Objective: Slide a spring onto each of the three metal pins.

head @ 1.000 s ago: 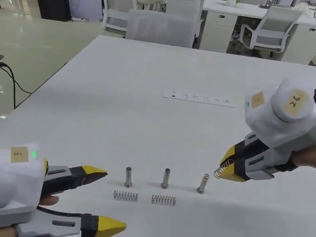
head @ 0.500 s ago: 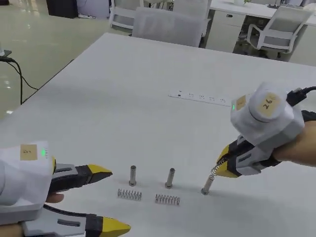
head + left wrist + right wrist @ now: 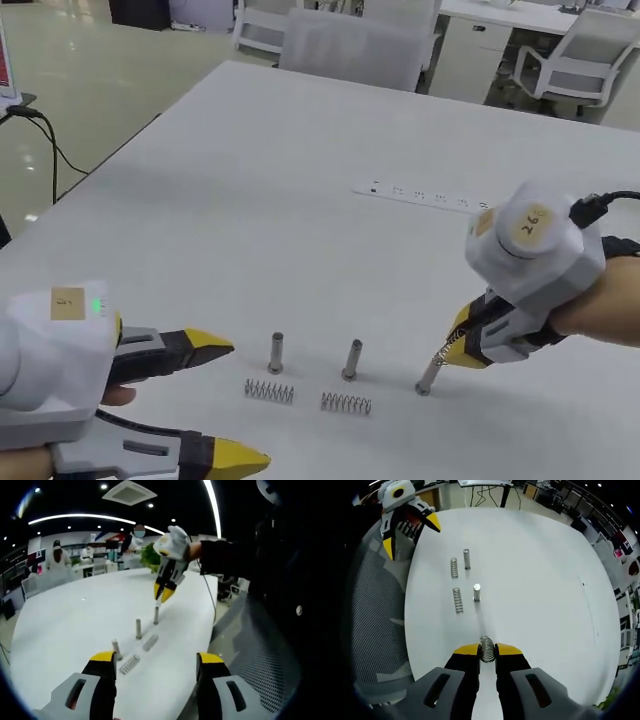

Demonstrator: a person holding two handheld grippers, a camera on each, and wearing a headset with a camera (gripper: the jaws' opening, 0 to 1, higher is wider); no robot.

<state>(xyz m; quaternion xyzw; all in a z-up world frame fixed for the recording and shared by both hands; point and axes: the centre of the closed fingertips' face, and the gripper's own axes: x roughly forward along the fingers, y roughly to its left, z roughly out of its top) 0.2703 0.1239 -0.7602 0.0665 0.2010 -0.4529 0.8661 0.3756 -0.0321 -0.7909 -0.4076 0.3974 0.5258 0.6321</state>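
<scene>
Three short metal pins stand in a row on the white table: left pin [image 3: 276,353], middle pin [image 3: 351,360], right pin [image 3: 428,378]. Two loose springs [image 3: 269,391] [image 3: 346,403] lie in front of the left and middle pins. My right gripper [image 3: 462,347] is shut on a third spring [image 3: 444,351], held slanted with its lower end at the right pin's top. In the right gripper view that spring [image 3: 487,650] sits between the yellow jaw tips. My left gripper [image 3: 225,403] rests open at the near left, apart from the pins, nothing between its jaws.
A white power strip [image 3: 420,195] lies farther back on the table. Office chairs [image 3: 350,45] stand beyond the far edge. The table's left edge runs diagonally, with a cable [image 3: 45,140] on the floor beyond it.
My right gripper has come down and slightly left with the spring, bringing its lower end onto the right pin's top. The left gripper has stayed put; the head camera shifted.
</scene>
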